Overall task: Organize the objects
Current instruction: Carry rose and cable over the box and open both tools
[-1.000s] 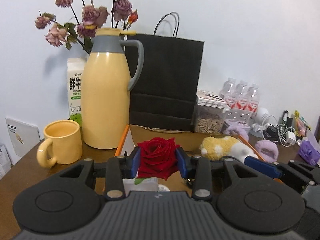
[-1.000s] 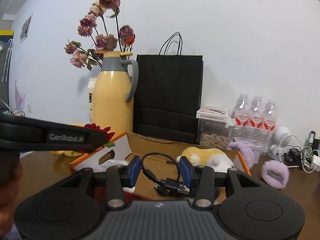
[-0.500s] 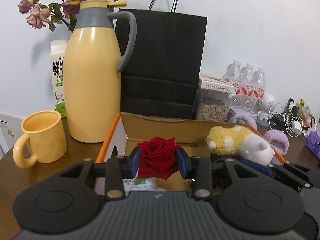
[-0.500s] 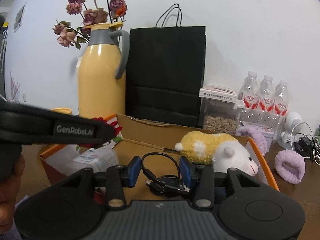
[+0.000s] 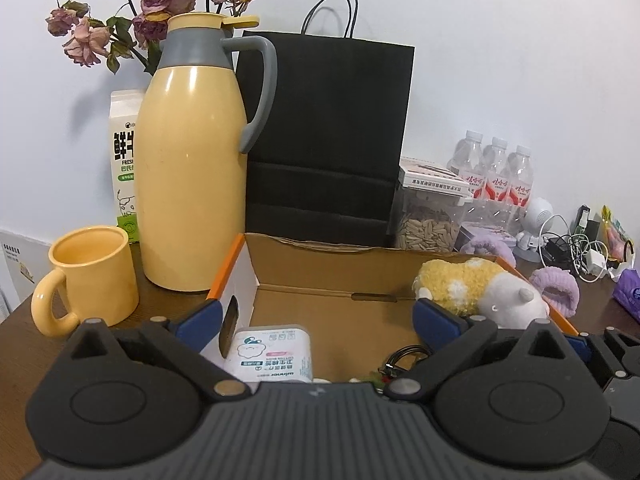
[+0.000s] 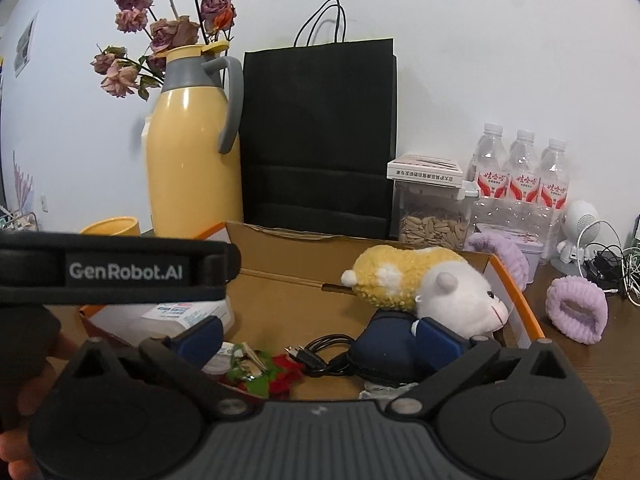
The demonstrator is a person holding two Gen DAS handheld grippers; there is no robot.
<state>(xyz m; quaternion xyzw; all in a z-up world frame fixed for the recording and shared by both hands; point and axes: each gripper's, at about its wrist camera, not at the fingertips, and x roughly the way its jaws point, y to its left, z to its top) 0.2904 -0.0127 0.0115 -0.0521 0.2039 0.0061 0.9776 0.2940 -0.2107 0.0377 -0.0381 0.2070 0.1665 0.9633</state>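
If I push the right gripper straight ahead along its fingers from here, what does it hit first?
Probably the black cable on the floor of the cardboard box, since the open right gripper points slightly down into it. Depth is unclear; beyond it stands the box's back wall.

"GenRobot.AI" (white) on strap (image 6: 120, 271)

Black tool (image 5: 316, 316), blue pads (image 5: 200, 320), "GenRobot.AI" strap (image 6: 120, 272).
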